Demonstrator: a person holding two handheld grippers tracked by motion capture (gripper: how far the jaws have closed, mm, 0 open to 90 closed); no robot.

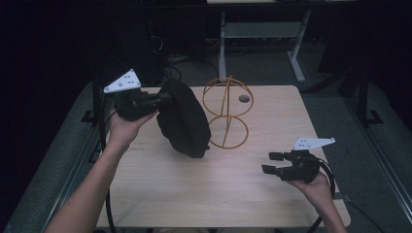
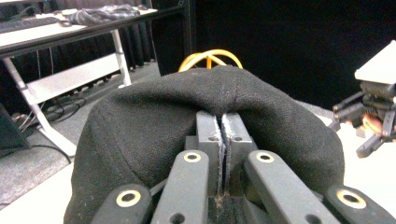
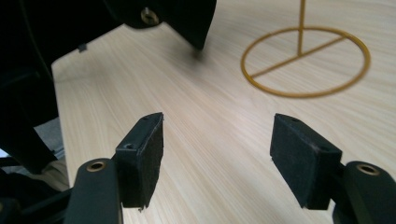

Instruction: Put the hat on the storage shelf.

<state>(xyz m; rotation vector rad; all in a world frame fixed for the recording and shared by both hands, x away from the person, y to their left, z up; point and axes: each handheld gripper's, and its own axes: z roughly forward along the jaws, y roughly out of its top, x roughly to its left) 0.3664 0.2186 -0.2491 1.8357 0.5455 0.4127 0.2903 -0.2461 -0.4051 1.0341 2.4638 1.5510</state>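
Note:
A black fabric cap (image 1: 187,121) hangs tilted over the left half of the wooden table (image 1: 204,194), just left of a gold wire stand (image 1: 227,114). My left gripper (image 1: 165,99) is shut on the cap's edge. In the left gripper view the jaws (image 2: 222,123) pinch the cloth (image 2: 140,121) tight, with the stand's top (image 2: 210,58) behind it. My right gripper (image 1: 269,162) is low at the table's right side, open, with nothing between its pads (image 3: 217,154). It points toward the stand's base ring (image 3: 306,60) and the cap's low edge (image 3: 177,14).
A small round hole (image 1: 244,98) sits in the tabletop behind the stand. A white-legged desk (image 1: 262,34) stands beyond the table. Bare wood lies between my two grippers and along the near edge. The right gripper (image 2: 348,135) shows far right in the left gripper view.

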